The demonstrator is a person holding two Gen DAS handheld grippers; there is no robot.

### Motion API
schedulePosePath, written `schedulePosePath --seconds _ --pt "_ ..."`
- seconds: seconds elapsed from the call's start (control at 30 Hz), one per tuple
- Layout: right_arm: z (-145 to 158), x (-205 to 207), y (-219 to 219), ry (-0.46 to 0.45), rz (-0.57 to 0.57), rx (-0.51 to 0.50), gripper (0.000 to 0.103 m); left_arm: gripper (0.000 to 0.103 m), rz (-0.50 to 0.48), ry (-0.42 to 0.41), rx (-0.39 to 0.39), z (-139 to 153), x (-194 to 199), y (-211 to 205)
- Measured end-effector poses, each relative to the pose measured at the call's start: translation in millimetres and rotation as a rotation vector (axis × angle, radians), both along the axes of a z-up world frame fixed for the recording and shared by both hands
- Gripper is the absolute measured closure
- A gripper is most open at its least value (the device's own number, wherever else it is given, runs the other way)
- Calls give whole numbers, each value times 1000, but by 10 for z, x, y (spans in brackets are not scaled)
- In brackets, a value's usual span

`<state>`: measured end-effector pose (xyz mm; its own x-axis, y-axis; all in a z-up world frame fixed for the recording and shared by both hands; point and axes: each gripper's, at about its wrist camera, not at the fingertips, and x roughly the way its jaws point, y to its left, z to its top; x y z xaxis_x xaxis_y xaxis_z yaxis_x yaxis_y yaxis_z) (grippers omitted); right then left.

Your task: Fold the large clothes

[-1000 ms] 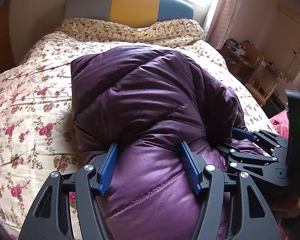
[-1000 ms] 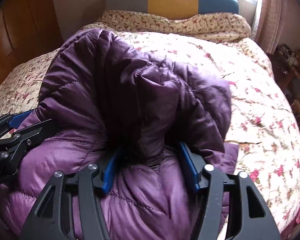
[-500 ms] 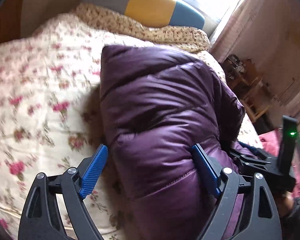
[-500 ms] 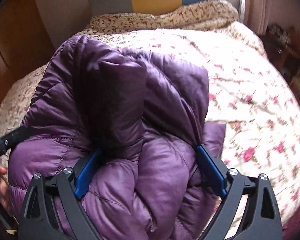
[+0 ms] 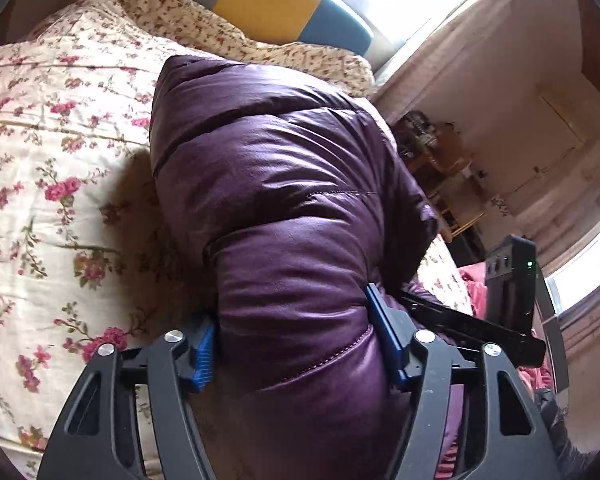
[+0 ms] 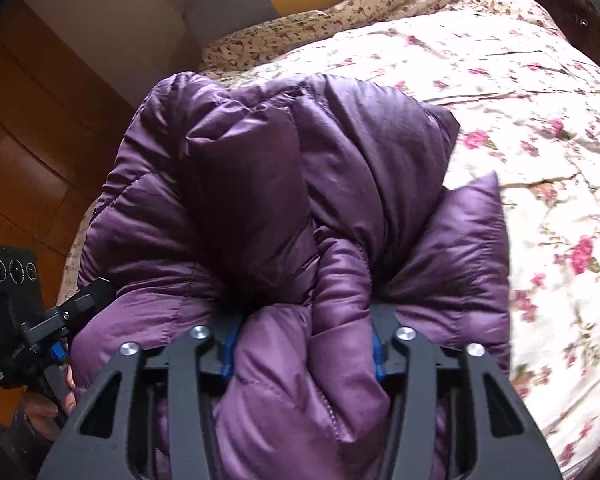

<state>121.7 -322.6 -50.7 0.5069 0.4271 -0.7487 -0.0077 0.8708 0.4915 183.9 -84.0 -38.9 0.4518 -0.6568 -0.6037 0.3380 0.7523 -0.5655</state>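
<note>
Closing on a thick roll of the purple jacket (image 5: 284, 200), the left gripper (image 5: 296, 350) has its blue pads (image 5: 204, 350) pressed into the padding on both sides, so its jaws are clamped on the jacket. The right gripper (image 6: 302, 346) is closing as well, and its jaws squeeze a bunched fold of the same jacket (image 6: 300, 200), the pads sunk so deep in the fabric that only slivers of blue show.

Just beyond both pairs of jaws the jacket rises as a puffy folded bundle with stitched quilting lines and a zip edge running down the fold between the right jaws. In the right wrist view a flat corner of it sticks out to the right of the bundle.

It lies on a bed (image 5: 40, 160) under a cream quilt (image 6: 520, 80) printed with pink flowers. At the far end stands a headboard (image 5: 272, 4) with grey, yellow and blue panels. In the left wrist view the right gripper (image 5: 472, 326) shows at the jacket's right edge. In the right wrist view the left gripper (image 6: 66, 312) shows at its left edge, with a hand (image 6: 44, 408) beneath it.
</note>
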Motion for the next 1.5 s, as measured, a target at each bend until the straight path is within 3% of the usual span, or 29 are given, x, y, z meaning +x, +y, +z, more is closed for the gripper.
schedulePosePath --seconds 0.13,0.33,0.53,0.67,0.77,0.93,1.2,1.43,1.5 --pt "73 86 405 -24 60 -3 65 41 26 -55 18 161 -91 245" --pt "173 367 1394 -66 227 0 66 41 178 -113 51 373 -217 1069" --pt "201 521 2344 -90 370 -4 66 41 345 -108 75 390 -430 2011" --pt "151 576 2583 -95 396 -13 66 41 415 -80 91 278 -538 2372" --pt "77 572 2572 -98 391 -45 66 41 441 -42 103 98 -541 2420" --pt "-31 504 2660 -133 391 -150 65 35 462 -47 188 -93 -534 2309" --pt "-173 401 2914 -197 392 -284 65 33 474 -42 231 -302 -464 2313" --pt "-87 318 2941 -220 380 -338 64 33 499 -30 226 -299 -481 2319" --pt "-24 288 2962 -225 363 -351 57 33 508 -30 228 -252 -506 2319"
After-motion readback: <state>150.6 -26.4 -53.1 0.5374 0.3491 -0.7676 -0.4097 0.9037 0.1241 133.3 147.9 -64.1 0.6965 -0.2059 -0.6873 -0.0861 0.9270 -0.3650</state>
